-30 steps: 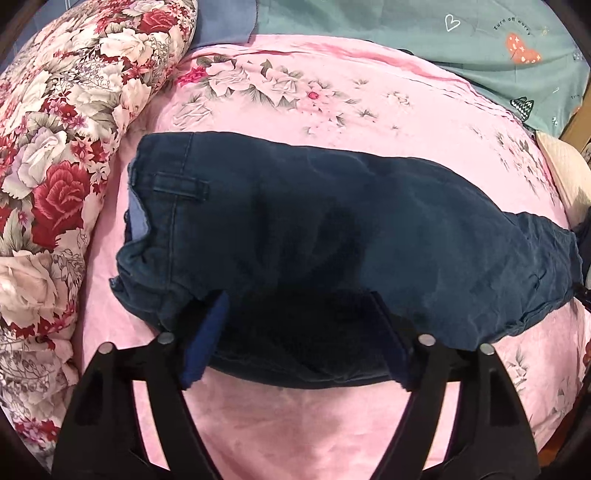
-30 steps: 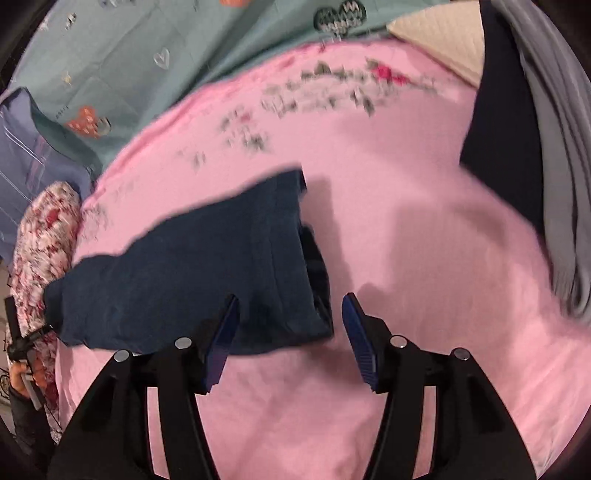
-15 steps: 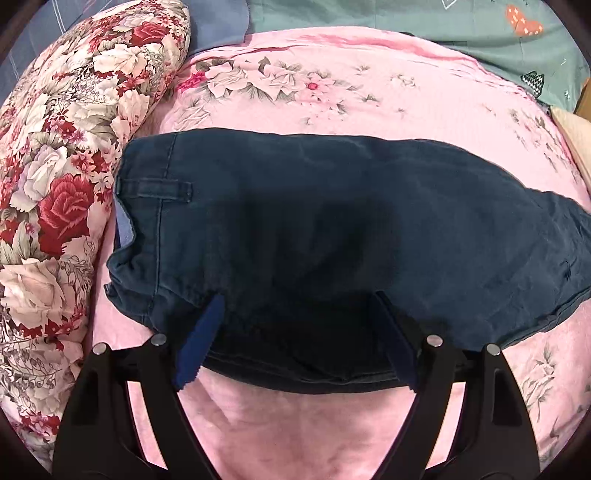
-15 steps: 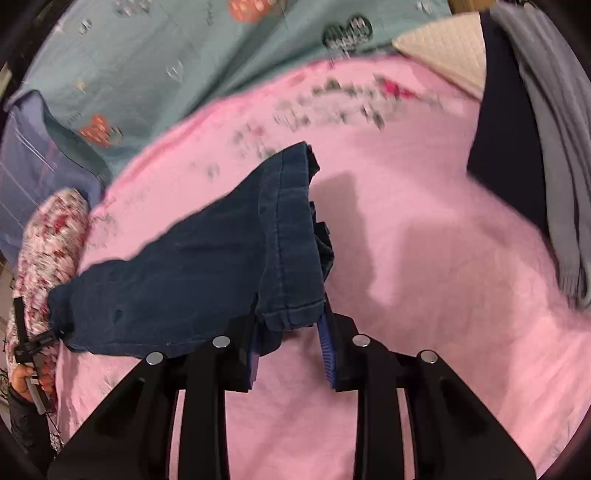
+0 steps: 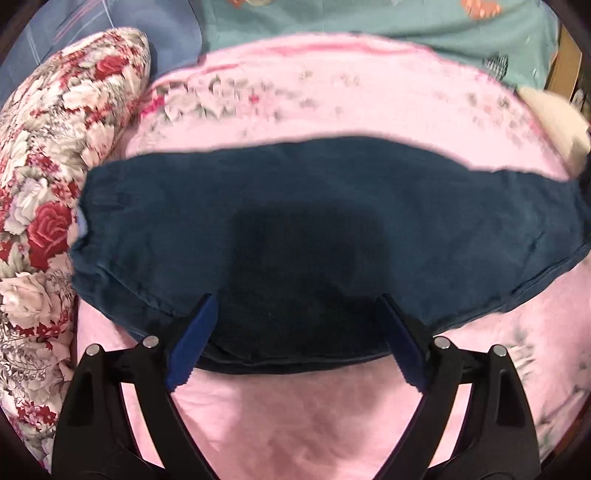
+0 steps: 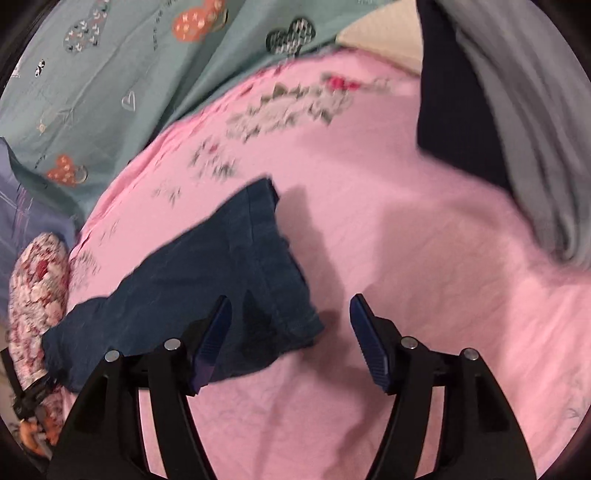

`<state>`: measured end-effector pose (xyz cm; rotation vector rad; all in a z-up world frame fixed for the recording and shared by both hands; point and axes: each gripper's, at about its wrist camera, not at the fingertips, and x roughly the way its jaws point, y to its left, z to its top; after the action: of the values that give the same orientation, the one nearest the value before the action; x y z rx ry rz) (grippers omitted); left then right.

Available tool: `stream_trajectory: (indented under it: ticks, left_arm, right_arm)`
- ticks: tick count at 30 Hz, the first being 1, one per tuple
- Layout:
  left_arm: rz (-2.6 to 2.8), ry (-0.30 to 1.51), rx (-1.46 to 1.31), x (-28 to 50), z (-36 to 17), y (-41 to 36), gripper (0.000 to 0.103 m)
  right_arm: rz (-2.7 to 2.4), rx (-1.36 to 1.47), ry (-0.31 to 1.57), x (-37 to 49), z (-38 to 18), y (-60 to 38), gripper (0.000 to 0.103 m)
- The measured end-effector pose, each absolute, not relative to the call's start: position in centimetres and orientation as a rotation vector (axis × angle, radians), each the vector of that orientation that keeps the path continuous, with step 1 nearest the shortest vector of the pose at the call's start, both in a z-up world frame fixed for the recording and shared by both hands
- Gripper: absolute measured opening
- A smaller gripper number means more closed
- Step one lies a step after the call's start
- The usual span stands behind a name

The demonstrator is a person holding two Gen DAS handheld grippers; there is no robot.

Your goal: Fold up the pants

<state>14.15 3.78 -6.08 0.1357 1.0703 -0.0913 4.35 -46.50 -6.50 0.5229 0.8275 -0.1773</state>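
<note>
Dark navy denim: the pants [image 5: 325, 221] lie flat across a pink floral bedsheet [image 5: 295, 417], folded lengthwise, waistband toward the left tool's left, legs running off to its right.

Left tool [image 5: 295, 339]: fingers spread wide, nothing gripped. Both blue pads [image 5: 192, 343] sit over the near edge of the pants, the edge lying between them; whether the tips touch the cloth cannot be told. A rose-print pillow [image 5: 40, 221] lies left of this tool, just beside the waistband. Ahead, past the sheet, teal printed bedding [image 5: 369, 18].

Right tool [image 6: 291, 338]: fingers spread wide, holding nothing. The leg hems [image 6: 273, 280] lie ahead and left of it; the left pad [image 6: 210, 343] overlaps the cloth in view, the right pad stands over bare sheet. The hem end looks slightly rumpled, layers not squarely stacked. Ahead and right of this tool, a grey garment [image 6: 532, 129] and a dark one [image 6: 454, 110] beside it, well apart from the pants.
</note>
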Motion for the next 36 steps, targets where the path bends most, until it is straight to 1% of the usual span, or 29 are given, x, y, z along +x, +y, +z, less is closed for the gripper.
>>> stream_trajectory:
  ticks: [2, 5, 10, 14, 15, 16, 17, 20, 23, 29, 30, 31, 32, 33, 34, 36]
  left_arm:
    - [-0.093, 1.09, 0.104, 14.6, -6.8, 4.2, 0.09]
    - [-0.088, 1.099, 0.099, 14.9, -6.9, 4.2, 0.09]
    - [-0.085, 1.096, 0.085, 14.6, -6.1, 4.4, 0.089]
    - [-0.101, 1.057, 0.043, 14.2, -5.1, 4.1, 0.089]
    - [-0.107, 1.051, 0.038, 14.3, -5.2, 4.1, 0.089]
    - [-0.104, 1.051, 0.039, 14.5, -5.4, 4.0, 0.089]
    - [-0.101, 1.057, 0.04, 14.7, -5.8, 4.0, 0.089]
    - [-0.118, 1.068, 0.039, 14.9, -7.0, 4.4, 0.09]
    - [-0.143, 1.057, 0.028, 14.7, -7.0, 4.8, 0.09]
    - [-0.193, 1.053, -0.003, 14.7, -7.0, 5.6, 0.09]
    - [-0.196, 1.053, -0.005, 14.7, -7.0, 5.7, 0.09]
    - [-0.197, 1.054, -0.006, 14.7, -7.0, 5.7, 0.09]
    - [-0.198, 1.056, -0.006, 14.8, -7.0, 5.7, 0.09]
    - [-0.198, 1.057, -0.006, 14.9, -7.0, 5.7, 0.09]
    - [-0.196, 1.058, -0.007, 15.0, -6.9, 5.6, 0.09]
    - [-0.193, 1.052, -0.024, 15.3, -6.6, 5.8, 0.09]
  right_arm:
    - [-0.168, 0.472, 0.789, 4.9, -5.0, -45.5, 0.067]
    - [-0.07, 0.447, 0.787, 6.7, -3.7, -43.3, 0.067]
    - [0.205, 0.315, 0.866, 13.3, -2.4, -34.4, 0.067]
    - [0.439, 0.27, 0.94, 19.3, -2.9, -25.6, 0.067]
    - [0.477, 0.256, 0.964, 20.5, -3.2, -23.5, 0.06]
    - [0.51, 0.247, 0.982, 21.7, -3.4, -21.8, 0.052]
    - [0.528, 0.245, 0.995, 22.7, -3.7, -20.4, 0.05]
    - [0.581, 0.234, 1.069, 25.9, -4.9, -15.2, 0.05]
    - [0.605, 0.184, 1.117, 28.2, -6.1, -10.9, 0.05]
    - [0.69, 0.143, 1.192, 29.5, -7.9, -8.1, 0.05]
    - [0.696, 0.125, 1.196, 29.5, -8.1, -8.0, 0.047]
    - [0.703, 0.118, 1.202, 29.6, -8.3, -7.7, 0.039]
    - [0.718, 0.103, 1.208, 29.5, -8.3, -7.5, 0.033]
    - [0.745, 0.039, 1.194, 29.1, -8.2, -6.7, 0.02]
    - [0.757, -0.017, 1.163, 28.6, -8.0, -6.3, 0.017]
    - [0.724, -0.116, 1.086, 27.8, -7.0, -5.5, 0.015]
